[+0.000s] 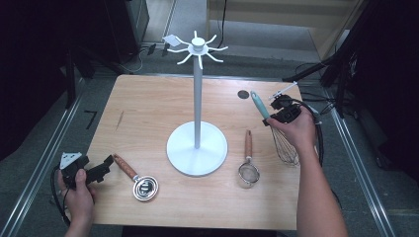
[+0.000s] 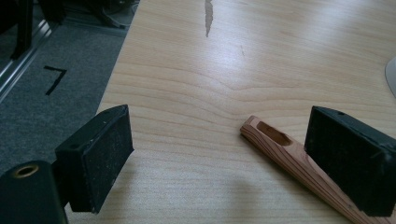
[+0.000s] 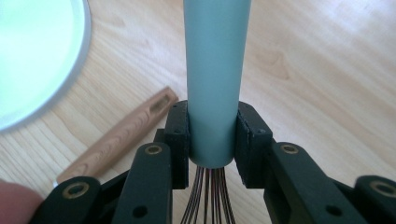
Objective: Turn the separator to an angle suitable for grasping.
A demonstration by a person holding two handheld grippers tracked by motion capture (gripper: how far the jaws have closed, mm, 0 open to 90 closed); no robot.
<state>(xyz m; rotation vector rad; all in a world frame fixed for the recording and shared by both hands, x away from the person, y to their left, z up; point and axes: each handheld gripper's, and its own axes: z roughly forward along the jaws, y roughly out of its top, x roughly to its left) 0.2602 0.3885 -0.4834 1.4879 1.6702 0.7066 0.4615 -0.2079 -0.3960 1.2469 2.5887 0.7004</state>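
Right gripper clamps the whisk handle, which points up toward the rack; left gripper (jaws apart) sits idle.

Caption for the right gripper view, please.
Right gripper jaws clamped on the whisk by its teal handle, above the wooden table.

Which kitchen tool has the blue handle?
The whisk, held by the right gripper at the table's right side. Its handle is teal-blue; the strainer and the measuring spoon have wooden handles.
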